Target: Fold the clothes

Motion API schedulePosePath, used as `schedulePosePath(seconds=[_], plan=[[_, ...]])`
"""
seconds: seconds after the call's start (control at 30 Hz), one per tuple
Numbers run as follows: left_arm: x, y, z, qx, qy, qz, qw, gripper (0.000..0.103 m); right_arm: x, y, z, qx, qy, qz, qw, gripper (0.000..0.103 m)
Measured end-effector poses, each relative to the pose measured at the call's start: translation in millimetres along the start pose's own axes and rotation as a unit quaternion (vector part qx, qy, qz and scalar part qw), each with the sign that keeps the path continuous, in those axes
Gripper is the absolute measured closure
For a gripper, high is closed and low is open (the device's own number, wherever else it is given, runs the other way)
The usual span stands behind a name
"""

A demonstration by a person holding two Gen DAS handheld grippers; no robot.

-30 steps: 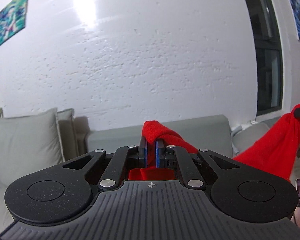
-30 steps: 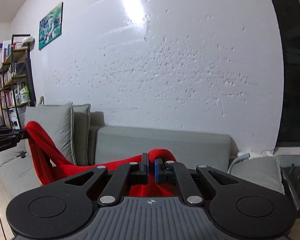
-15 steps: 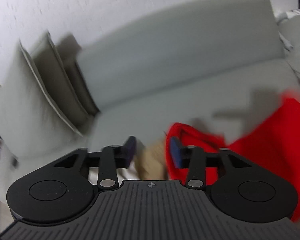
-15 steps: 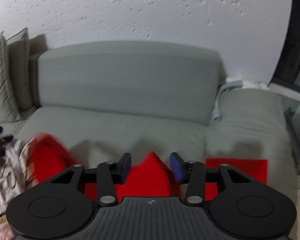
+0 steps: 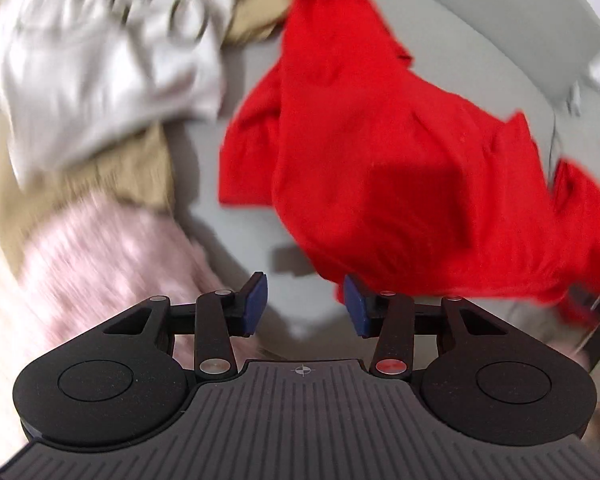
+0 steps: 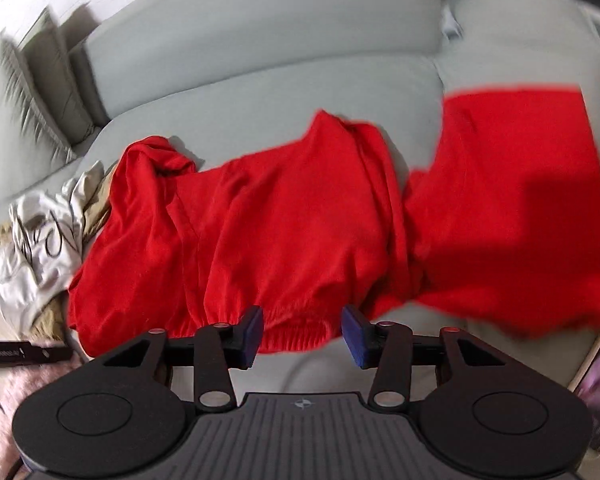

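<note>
red garment (image 6: 284,220) lies crumpled on grey sofa (image 6: 260,88); left gripper (image 5: 305,306) and right gripper (image 6: 303,334) both gape, closing slightly, gripping nothing; clothes pile (image 5: 100,80) at ten o'clock.

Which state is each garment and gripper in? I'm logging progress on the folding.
Red garment: rumpled, spread on the sofa, unfolded.
Folded red cloth: flat, beside it.
White garment: crumpled in the pile.
Left gripper: open, empty, jaws just closing slightly.
Right gripper: open, waistband between pads, jaws just closing.

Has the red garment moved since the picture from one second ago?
Yes. The red garment has dropped from in front of the sofa backrest onto the seat.
</note>
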State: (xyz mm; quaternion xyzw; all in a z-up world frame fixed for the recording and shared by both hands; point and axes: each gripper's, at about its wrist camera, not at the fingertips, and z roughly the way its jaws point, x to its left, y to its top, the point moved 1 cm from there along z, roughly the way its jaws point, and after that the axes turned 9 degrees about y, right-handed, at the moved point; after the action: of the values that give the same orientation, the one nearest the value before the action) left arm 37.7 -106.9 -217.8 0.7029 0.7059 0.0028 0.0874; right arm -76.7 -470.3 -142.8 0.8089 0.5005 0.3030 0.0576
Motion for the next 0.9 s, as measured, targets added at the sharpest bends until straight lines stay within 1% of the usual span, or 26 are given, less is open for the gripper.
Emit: schedulePosePath(seconds=[0.07,0.13,0.27,0.3,0.33,0.4,0.43,0.47,0.57,0.6,0.67,0.77,0.83,0.9], plan=[[-5,1,3,-0.009,0.009,-0.006,0.9999,0.056,-12,-1,-3,-0.001,0.016,0.049,0.999,0.058],[-9,3,7,-0.019,0.015,-0.014,0.9996,0.053,-23,0,-5,-0.015,0.026,0.086,0.996,0.057],[-14,8,10,-0.024,-0.002,-0.035,0.9991,0.046,-52,1,-9,-0.046,0.057,0.165,0.984,0.053],[-12,8,12,-0.024,-0.005,-0.040,0.9989,0.045,-57,1,-8,-0.048,0.062,0.175,0.981,0.053],[-9,9,15,-0.023,-0.011,-0.048,0.9985,0.044,-65,-1,-3,-0.047,0.073,0.200,0.976,0.053],[-5,10,24,-0.012,-0.026,-0.070,0.9971,0.043,-75,-3,4,-0.040,0.090,0.227,0.969,0.052],[-3,11,28,-0.005,-0.033,-0.080,0.9962,0.043,-78,-6,9,-0.032,0.108,0.242,0.964,0.052],[-3,12,31,-0.001,-0.038,-0.085,0.9956,0.043,-79,-7,12,-0.028,0.118,0.247,0.961,0.052],[-6,15,38,-0.001,-0.042,-0.086,0.9954,0.043,-78,-9,21,-0.026,0.127,0.256,0.958,0.053],[-8,17,39,-0.003,-0.042,-0.086,0.9954,0.044,-77,-8,23,-0.030,0.129,0.258,0.957,0.057],[-10,20,38,-0.008,-0.045,-0.088,0.9951,0.052,-72,-6,23,-0.035,0.133,0.255,0.957,0.060],[-12,25,33,-0.025,-0.052,-0.084,0.9948,0.056,-66,1,26,-0.031,0.120,0.233,0.965,0.061],[-13,27,36,-0.023,-0.046,-0.078,0.9956,0.056,-69,2,32,-0.025,0.108,0.239,0.965,0.060],[-18,29,43,-0.014,-0.030,-0.067,0.9972,0.056,-76,2,40,-0.021,0.100,0.251,0.963,0.060]])
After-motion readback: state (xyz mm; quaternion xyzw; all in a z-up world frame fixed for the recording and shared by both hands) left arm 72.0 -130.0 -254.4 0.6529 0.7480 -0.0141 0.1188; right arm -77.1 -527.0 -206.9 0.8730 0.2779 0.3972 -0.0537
